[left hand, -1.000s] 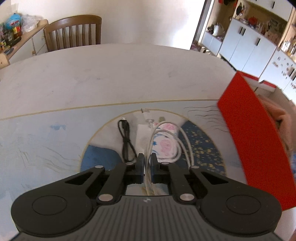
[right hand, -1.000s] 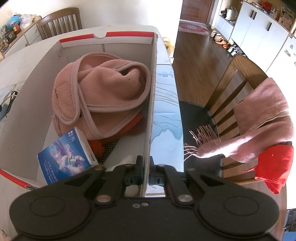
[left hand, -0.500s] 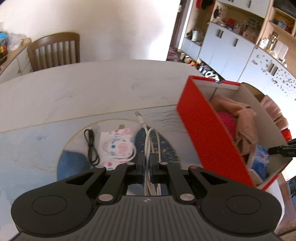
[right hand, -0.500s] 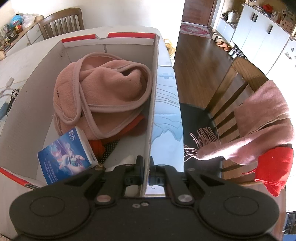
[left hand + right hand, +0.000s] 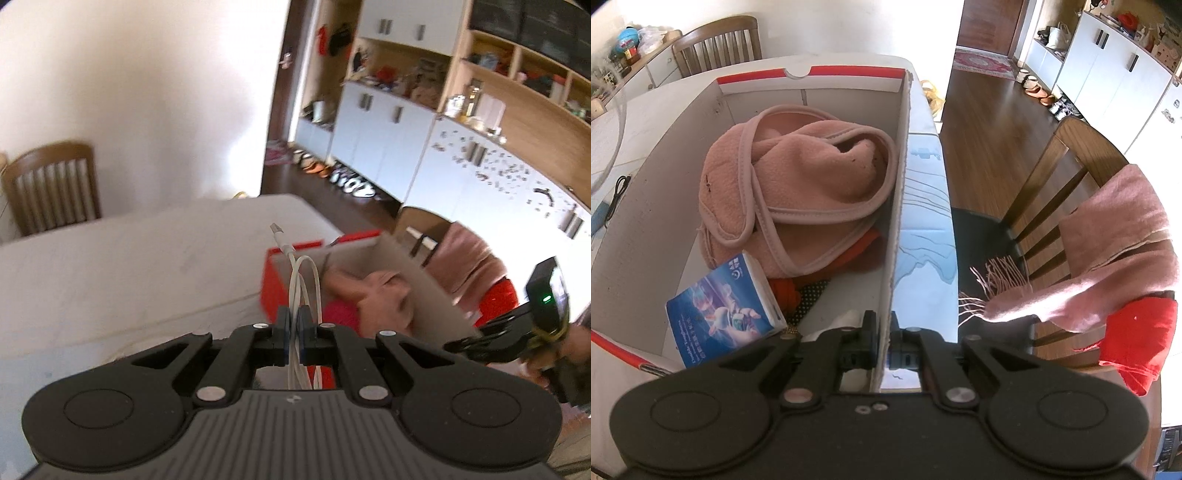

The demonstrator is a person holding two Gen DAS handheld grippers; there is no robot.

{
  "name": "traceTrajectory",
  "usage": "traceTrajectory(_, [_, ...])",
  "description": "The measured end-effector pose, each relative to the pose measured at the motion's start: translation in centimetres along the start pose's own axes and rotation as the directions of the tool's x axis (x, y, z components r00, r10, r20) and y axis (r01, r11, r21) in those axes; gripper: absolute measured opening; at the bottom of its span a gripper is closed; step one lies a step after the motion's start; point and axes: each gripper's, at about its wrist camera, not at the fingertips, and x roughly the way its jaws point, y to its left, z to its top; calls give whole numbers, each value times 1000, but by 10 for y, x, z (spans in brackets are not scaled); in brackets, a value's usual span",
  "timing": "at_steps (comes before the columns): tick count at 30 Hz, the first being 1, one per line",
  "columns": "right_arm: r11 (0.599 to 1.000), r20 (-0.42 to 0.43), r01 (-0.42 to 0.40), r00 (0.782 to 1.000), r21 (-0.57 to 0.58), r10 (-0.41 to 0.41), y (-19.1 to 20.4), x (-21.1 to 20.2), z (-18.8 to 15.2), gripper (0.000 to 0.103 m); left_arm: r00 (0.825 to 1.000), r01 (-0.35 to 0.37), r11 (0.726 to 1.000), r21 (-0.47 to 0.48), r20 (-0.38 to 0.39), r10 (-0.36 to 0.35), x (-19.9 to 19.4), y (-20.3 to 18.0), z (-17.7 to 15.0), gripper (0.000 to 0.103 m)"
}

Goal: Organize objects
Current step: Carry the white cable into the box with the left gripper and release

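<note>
Dangling from the clenched jaws of the left gripper (image 5: 294, 329), the white cable (image 5: 303, 280) hung in loose loops just short of the box (image 5: 665, 206), above its near red wall. Those loops could snag that wall's rim or slip from the thin pinch, I judged. Inside the box, the pink garment (image 5: 798, 192) and blue packet (image 5: 724, 306) left open floor only near its front corner. The right gripper (image 5: 882, 332) was clamped on the box's right wall, steadying it. Left of the box, the table (image 5: 129, 266) lay open.
</note>
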Motion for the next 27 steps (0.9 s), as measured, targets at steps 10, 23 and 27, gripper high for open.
traceTrajectory(10, [1000,2,1,1000,-3,-1,1,0,1,4,991,129,984,120,-44,-124,37,-58,28,3])
traceTrajectory(23, [1000,3,1,1000,-4,-1,1,0,2,4,965,233,958,165,-157,-208,105,-121,23,3])
traceTrajectory(27, [1000,4,0,1000,-3,0,1,0,2,4,965,223,964,142,-173,-198,124,-122,24,3])
